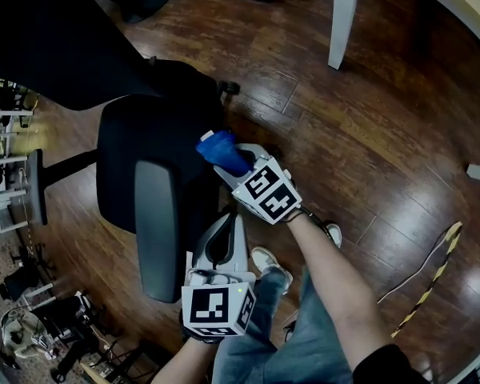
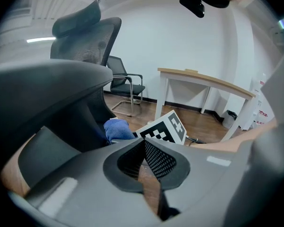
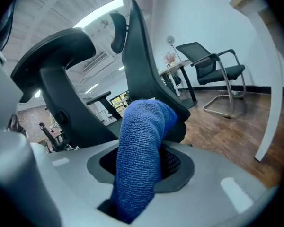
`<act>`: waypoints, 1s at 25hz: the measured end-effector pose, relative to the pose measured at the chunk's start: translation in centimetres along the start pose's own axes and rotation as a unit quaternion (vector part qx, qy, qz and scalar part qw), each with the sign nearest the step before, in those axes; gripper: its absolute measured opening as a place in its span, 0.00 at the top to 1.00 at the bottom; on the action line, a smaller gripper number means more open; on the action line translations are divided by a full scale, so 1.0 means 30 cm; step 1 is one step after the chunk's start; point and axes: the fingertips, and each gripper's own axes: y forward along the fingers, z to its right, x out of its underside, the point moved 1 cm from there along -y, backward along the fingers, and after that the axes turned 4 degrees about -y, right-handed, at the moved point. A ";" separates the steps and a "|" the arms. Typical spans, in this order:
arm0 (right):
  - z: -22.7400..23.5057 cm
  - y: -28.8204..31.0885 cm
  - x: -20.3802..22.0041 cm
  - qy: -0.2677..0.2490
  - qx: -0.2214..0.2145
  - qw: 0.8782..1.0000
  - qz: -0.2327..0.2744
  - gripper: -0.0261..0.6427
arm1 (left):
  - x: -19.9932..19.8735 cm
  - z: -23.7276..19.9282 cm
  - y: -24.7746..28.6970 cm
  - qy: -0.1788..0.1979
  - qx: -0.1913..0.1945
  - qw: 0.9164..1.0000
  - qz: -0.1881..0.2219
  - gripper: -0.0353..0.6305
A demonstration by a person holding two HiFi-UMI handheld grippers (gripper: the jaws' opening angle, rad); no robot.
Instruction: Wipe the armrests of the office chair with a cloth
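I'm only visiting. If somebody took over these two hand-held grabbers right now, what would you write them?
Right gripper: shut on the blue cloth, held above the edge of the chair seat, not on an armrest.
Left gripper: shut, empty, beside the grey armrest.
Done: cloth in hand; no wiping can be confirmed.
Left: wipe the armrests, probably this near one first.

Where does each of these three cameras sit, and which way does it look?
Head view: on the person's head, looking steeply down at the office chair; shows the right forearm, left gripper, right gripper.
Left gripper view: on that gripper, facing along its shut, empty jaws toward chair and table; that forearm at right.
Right gripper view: on that gripper, facing along jaws clamped on the blue cloth.
Shared: the cloth, in all three.
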 end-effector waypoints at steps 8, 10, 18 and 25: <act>-0.112 -0.075 -0.106 -0.075 -0.042 0.996 -0.003 0.75 | -0.018 0.007 -0.037 -0.006 0.005 1.000 0.005 0.94; -0.135 -0.095 -0.129 -0.098 -0.044 0.994 -0.003 0.74 | -0.024 0.007 -0.051 -0.009 0.005 1.000 0.007 0.94; -0.195 -0.157 -0.182 -0.129 -0.051 0.990 0.009 0.74 | -0.061 0.035 -0.132 -0.009 0.009 1.000 0.021 0.94; -0.268 -0.211 -0.248 -0.108 -0.058 0.991 0.046 0.74 | -0.080 0.024 -0.206 -0.017 0.002 0.999 0.033 0.94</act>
